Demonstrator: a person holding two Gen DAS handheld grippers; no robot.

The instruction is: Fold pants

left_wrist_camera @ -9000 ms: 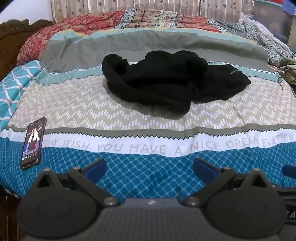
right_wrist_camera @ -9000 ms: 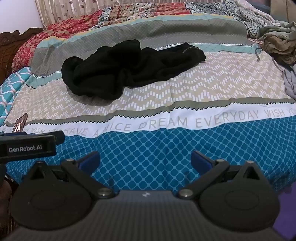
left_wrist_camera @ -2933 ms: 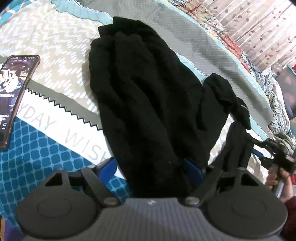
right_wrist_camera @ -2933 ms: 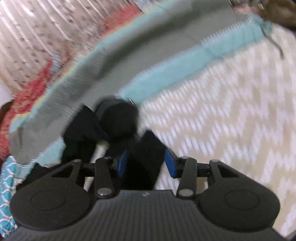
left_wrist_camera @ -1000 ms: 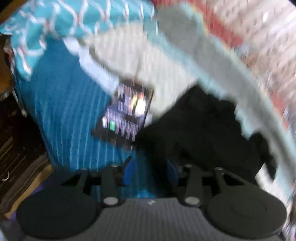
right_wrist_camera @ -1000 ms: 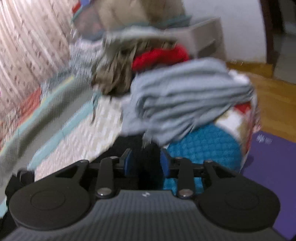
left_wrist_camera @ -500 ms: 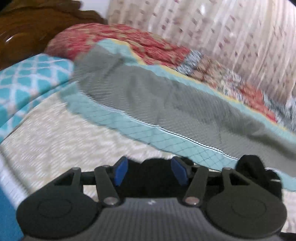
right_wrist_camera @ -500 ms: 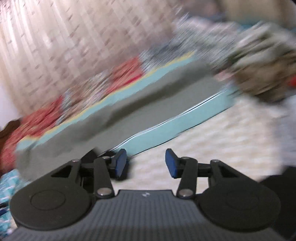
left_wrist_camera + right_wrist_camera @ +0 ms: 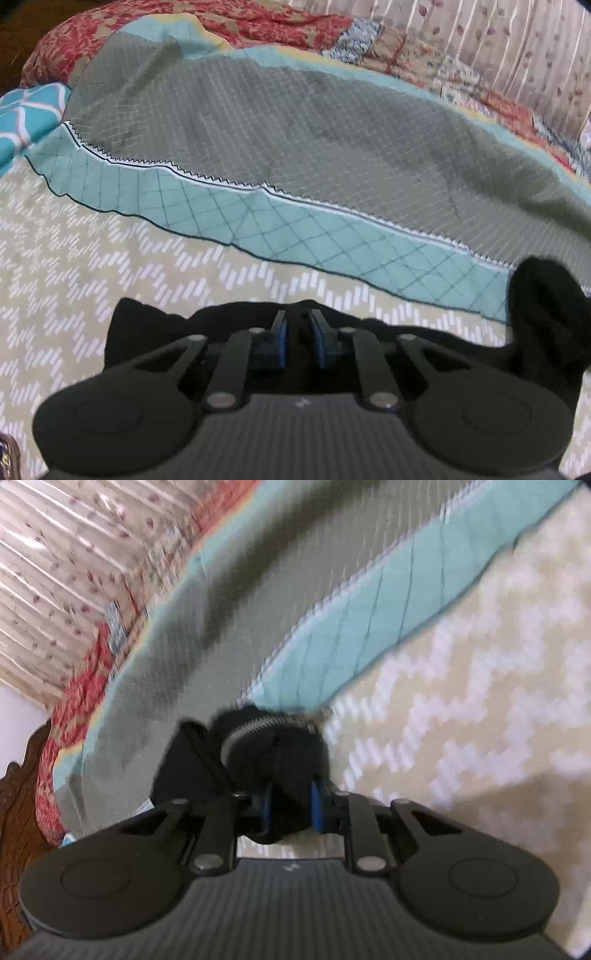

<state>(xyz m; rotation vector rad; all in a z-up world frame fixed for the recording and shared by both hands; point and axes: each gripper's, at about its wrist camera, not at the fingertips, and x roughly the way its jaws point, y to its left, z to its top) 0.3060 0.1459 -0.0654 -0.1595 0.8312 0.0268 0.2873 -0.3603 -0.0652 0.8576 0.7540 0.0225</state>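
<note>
While 0.5 s ago my right gripper (image 9: 290, 805) was open, now both it and left gripper (image 9: 297, 341) pinch the black pants (image 9: 546, 310) on the bedspread (image 9: 110, 240), near its teal band.

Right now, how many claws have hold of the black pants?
2. The left claw is shut on the black pants at their near edge on the bedspread; the right claw pinches a bunched part by the zipper.
</note>
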